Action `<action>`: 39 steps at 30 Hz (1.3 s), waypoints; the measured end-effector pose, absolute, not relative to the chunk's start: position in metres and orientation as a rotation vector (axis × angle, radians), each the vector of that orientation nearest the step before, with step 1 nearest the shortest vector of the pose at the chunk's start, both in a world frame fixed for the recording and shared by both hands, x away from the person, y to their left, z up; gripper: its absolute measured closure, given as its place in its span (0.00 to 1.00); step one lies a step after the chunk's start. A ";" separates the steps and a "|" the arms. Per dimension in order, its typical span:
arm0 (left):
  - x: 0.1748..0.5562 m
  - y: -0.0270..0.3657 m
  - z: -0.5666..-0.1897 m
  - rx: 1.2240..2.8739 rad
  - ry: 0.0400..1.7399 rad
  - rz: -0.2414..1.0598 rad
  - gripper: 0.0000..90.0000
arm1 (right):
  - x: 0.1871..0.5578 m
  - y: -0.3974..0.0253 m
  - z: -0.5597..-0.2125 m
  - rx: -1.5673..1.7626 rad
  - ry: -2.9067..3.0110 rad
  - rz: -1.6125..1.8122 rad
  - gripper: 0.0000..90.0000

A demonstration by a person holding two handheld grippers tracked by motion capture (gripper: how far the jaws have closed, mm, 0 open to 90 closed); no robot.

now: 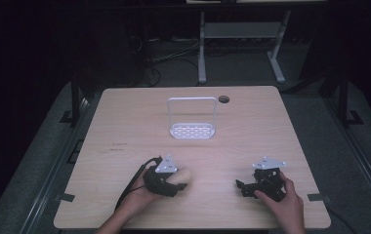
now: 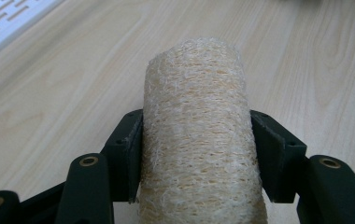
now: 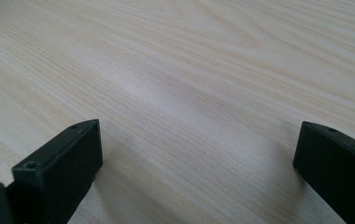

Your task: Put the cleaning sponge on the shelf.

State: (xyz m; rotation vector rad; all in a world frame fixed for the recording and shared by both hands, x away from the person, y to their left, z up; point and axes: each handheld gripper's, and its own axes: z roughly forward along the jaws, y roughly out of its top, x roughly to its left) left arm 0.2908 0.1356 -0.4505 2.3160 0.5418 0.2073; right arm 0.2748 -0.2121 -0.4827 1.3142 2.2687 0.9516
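Fibrous, pale loofah (image 2: 196, 135) sits between the jaws of my left gripper (image 1: 166, 179), low on the near-left part of the wooden table (image 1: 252, 117). It is a rolled cylinder of coarse, springy mesh, lying lengthwise away from the camera in the left gripper view.

Hazards, as I judge them:
- Slip on lift. The mesh compresses easily; the roll may sag or slide out if the squeeze is light.
- Rotation. The contact runs along the rounded sides, so the cylinder may roll in the grasp when tilted.
- Snagging. Loose fibres could catch on the jaw edges at release.
- Overshoot at the white rack (image 1: 192, 119), which stands well apart toward the far centre; its thin upright frame could tip if knocked.

Jaw state:
- Left: closed onto the loofah at moderate width, both inner faces touching its sides, the far end projecting beyond the tips.
- Right gripper (image 1: 264, 184): jaws spread wide, nothing between them, held just above bare wood at the near-right, well apart from the loofah.
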 end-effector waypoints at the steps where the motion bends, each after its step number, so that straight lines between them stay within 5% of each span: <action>1: 0.291 0.135 -0.450 2.317 0.541 0.208 0.46 | 0.275 -0.212 -0.483 1.314 2.269 0.952 0.01; 39: 0.328 0.119 -0.436 2.290 0.538 0.209 0.46 | 0.275 -0.212 -0.483 1.314 2.269 0.951 0.01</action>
